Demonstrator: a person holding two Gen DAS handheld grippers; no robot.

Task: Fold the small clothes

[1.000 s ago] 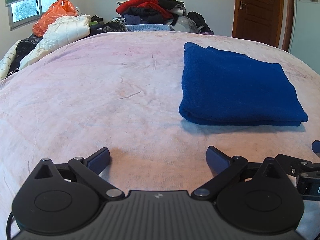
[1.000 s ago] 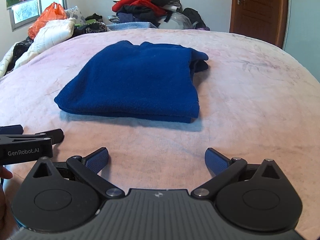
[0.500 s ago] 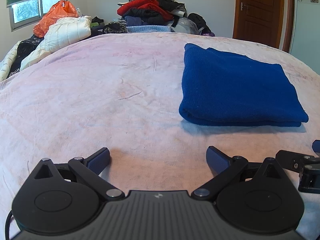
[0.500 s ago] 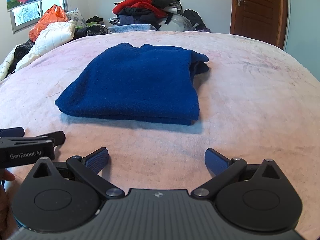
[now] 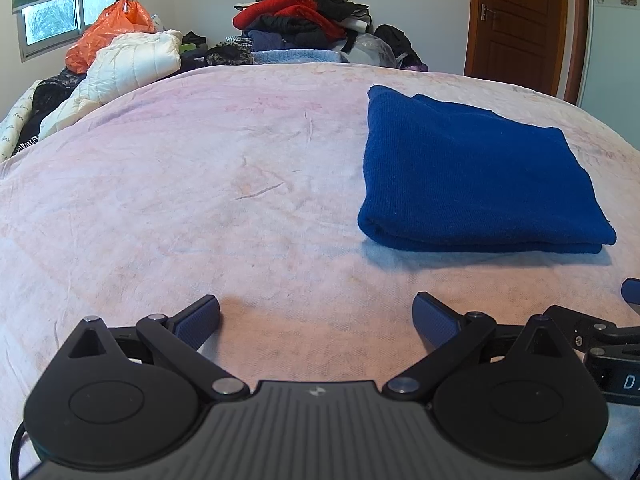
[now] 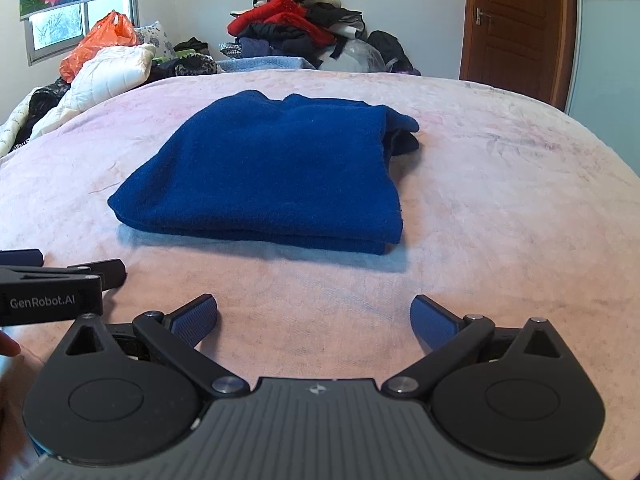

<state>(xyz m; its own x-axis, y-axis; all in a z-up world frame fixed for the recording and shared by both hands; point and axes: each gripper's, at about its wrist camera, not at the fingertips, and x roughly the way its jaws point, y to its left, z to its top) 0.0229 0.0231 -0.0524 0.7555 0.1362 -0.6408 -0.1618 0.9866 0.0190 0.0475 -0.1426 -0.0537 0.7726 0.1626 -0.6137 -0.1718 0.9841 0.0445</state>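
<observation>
Where pink bedspread (image 5: 200,208) spreads: folded blue garment (image 6: 272,172) centre; clothes pile (image 6: 296,28), window (image 5: 52,20) far; door (image 6: 516,24) right. "GenRobot.AI" on left gripper (image 5: 316,316); right gripper (image 6: 314,316) likewise released, empty.

Showing matte black on each tool: a ribbed centre plate with a small white emblem, two round housings with shallow circular recesses, and angled link arms pinned with silver screws. Ending in dark blue textured pads on the left tool (image 5: 316,316) and the right tool (image 6: 314,316), with a thin black cable (image 5: 16,446) curling off the left one's corner. Carrying white "GenRobot.AI" lettering (image 6: 42,303) along the left tool's side bar, seen from the right wrist.
</observation>
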